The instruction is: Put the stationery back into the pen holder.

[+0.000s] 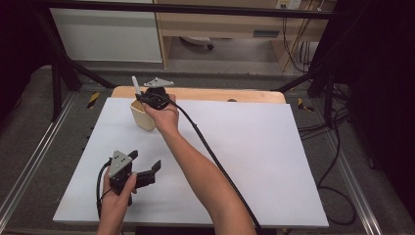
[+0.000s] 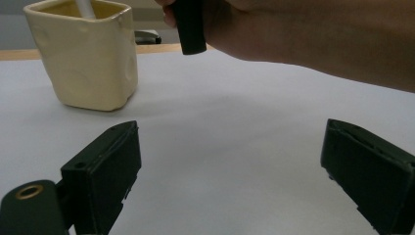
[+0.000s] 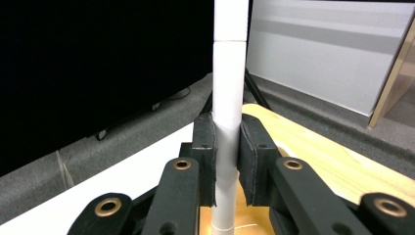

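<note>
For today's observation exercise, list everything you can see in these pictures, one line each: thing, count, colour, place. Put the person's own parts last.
white stick: 1, white, upright, lower end in the cup, clamped by the right gripper.
cup: 1, cream-yellow, squarish, near the far left part of the sheet.
white sheet: 1, white, covers most of the table.
table: 1, light wood, its far edge shows beyond the sheet.
frame: 1, black, bars around the table.
cabinet: 1, light wood, on the floor behind the table.
left gripper: 1, black, near left of the sheet, fingers wide apart, nothing between them.
right gripper: 1, black, above the cup, shut on the stick.
forearms: 2, reaching in from the near edge.
</note>
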{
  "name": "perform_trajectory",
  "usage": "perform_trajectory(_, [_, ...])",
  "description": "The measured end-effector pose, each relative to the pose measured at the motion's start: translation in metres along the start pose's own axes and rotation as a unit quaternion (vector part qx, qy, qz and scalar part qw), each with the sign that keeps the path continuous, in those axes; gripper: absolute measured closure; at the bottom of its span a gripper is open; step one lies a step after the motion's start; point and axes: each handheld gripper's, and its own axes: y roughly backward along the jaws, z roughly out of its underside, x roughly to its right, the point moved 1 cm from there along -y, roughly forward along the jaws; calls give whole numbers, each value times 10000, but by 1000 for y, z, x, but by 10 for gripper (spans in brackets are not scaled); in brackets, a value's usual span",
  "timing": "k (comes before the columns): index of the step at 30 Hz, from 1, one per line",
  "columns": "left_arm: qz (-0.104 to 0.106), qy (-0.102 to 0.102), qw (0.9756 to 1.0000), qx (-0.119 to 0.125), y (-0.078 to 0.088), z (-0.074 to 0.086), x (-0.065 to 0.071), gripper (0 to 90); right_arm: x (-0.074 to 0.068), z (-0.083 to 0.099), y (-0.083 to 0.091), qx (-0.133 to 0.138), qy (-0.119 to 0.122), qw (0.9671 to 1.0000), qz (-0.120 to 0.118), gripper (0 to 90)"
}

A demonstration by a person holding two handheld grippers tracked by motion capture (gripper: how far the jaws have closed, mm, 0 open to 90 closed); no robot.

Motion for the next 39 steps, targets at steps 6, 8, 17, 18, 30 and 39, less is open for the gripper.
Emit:
perform_trajectory(6, [14,-20,10000,-24,0,0,0,83,-2,4,-2,-161,112,9998,-58,764])
perform_trajectory(8, [28,-6,10000,-50,-1,1,0,83,-2,1,1,-182,55,9998,-111,711])
perform_trajectory(17, [5,-27,10000,-39,-1,0,1,83,-8,-14,35,-184,234,9992,-270,658])
perform_trajectory(18, [0,-28,10000,-36,-1,0,1,82,-9,-14,39,-216,255,9989,-318,636])
perform_trajectory(30, [4,-53,10000,-45,-2,0,1,83,-2,-11,90,-452,12,9987,-214,215])
perform_trajectory(39, [89,29,9999,-53,2,0,0,74,9,-2,133,-502,-78,9987,-4,86])
